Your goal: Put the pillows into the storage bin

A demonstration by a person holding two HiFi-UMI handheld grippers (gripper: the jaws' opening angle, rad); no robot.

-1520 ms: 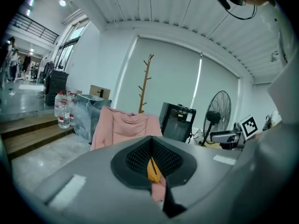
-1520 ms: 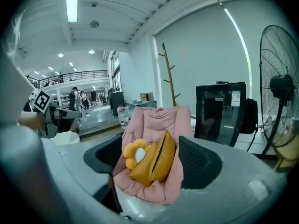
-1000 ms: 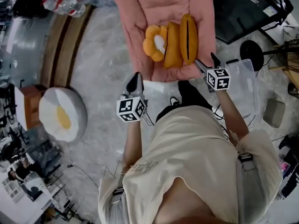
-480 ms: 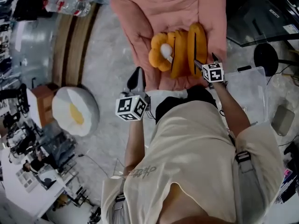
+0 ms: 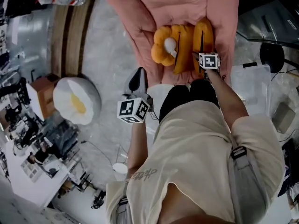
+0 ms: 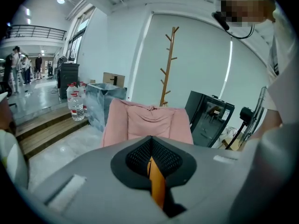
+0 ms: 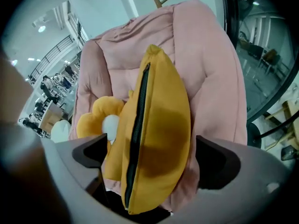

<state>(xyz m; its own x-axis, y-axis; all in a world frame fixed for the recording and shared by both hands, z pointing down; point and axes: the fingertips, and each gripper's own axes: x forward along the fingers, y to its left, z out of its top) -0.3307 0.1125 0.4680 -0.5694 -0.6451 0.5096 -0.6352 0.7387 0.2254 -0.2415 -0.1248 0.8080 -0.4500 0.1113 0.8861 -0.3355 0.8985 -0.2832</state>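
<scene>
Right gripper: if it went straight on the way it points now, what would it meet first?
The orange zippered pillow, standing on edge on the pink chair. The right gripper has just been opening its jaws, and they now flank the pillow on both sides without pressing it, as far as the view shows.

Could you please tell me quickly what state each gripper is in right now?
Left gripper: shut, empty.
Right gripper: open, jaws just been opening, yellow pillow between them, not gripped.

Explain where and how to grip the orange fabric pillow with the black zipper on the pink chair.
Pinch the orange zippered fabric pillow across its thin width at the zipper edge, from above: it stands on edge. The right gripper, its jaws just opened wider, straddles it without pressing.
</scene>
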